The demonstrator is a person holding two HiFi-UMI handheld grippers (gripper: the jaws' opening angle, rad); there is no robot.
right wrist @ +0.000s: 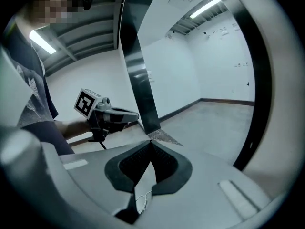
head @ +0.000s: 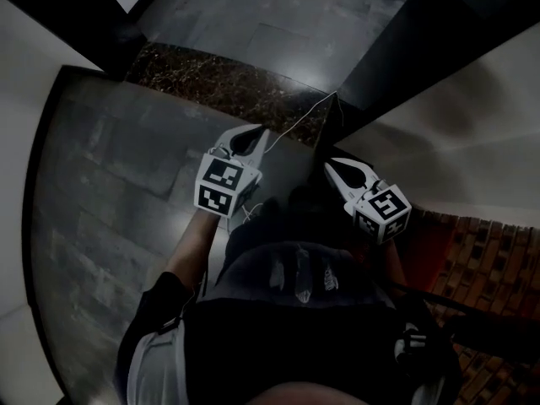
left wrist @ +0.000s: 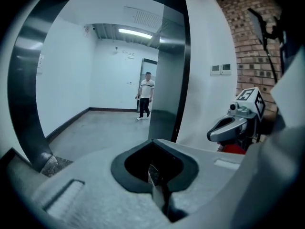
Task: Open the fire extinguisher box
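One grey floor (head: 110, 226); one brick wall (left wrist: 248, 46) along its right edge. Two grippers above the floor: we see the left gripper (head: 262, 132) and the right gripper (head: 330, 166), each with jaws together and empty. One distant person (left wrist: 145, 95). We cannot make out the fire extinguisher box.

Left tool (head: 261, 133), right tool (head: 331, 167) abreast; brick wall (head: 494, 256) right.
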